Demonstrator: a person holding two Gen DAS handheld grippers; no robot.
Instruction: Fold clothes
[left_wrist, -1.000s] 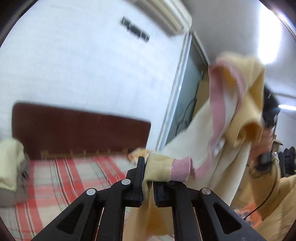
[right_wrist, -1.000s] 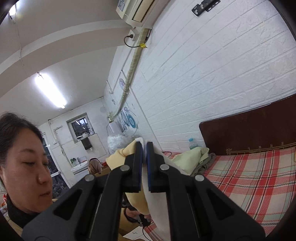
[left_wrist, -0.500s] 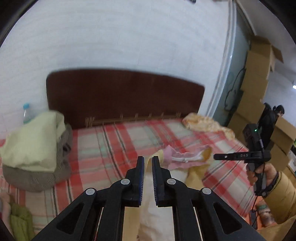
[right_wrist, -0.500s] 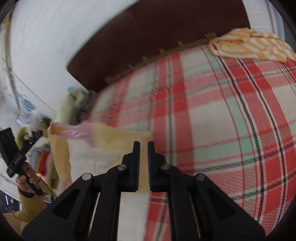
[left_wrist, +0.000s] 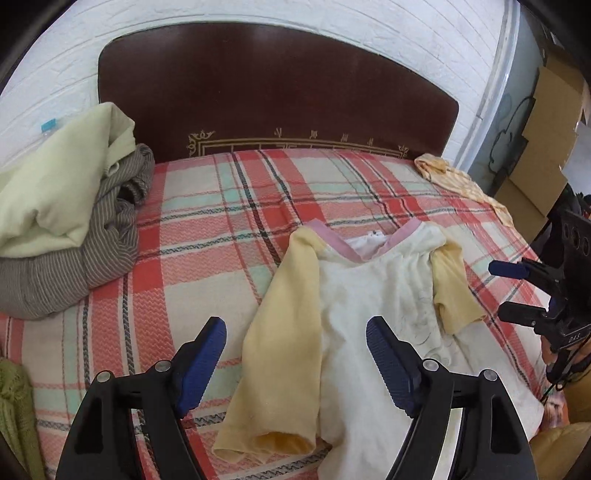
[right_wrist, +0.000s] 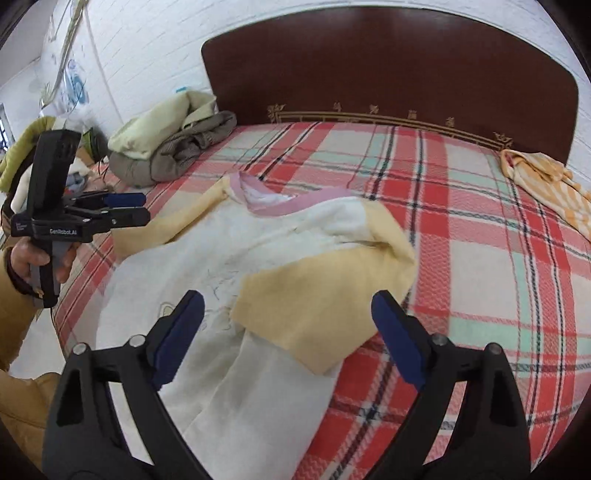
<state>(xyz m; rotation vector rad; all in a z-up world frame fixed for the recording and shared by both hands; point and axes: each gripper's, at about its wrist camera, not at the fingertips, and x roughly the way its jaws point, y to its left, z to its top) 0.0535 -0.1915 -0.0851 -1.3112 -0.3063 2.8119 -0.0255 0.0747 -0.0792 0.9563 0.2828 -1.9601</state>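
Observation:
A white top (left_wrist: 373, 295) with yellow sleeves and a pink collar lies spread on the plaid bed (left_wrist: 207, 236), collar toward the headboard. It also shows in the right wrist view (right_wrist: 236, 258). My left gripper (left_wrist: 295, 354) is open and empty, above the left sleeve (left_wrist: 284, 332). My right gripper (right_wrist: 288, 328) is open and empty, above the folded-in right sleeve (right_wrist: 325, 295). Each gripper shows in the other's view: the right one (left_wrist: 517, 288) at the bed's right edge, the left one (right_wrist: 125, 210) at its left edge.
A pile of pale green and striped grey bedding (left_wrist: 62, 221) sits at the bed's back left. An orange striped cloth (left_wrist: 461, 184) lies at the back right corner. A dark headboard (left_wrist: 277, 96) stands behind. Cardboard boxes (left_wrist: 546, 122) stand to the right.
Both grippers held the top up in the air, then swung it down onto the bed. Both have let go and opened; the top now lies flat.

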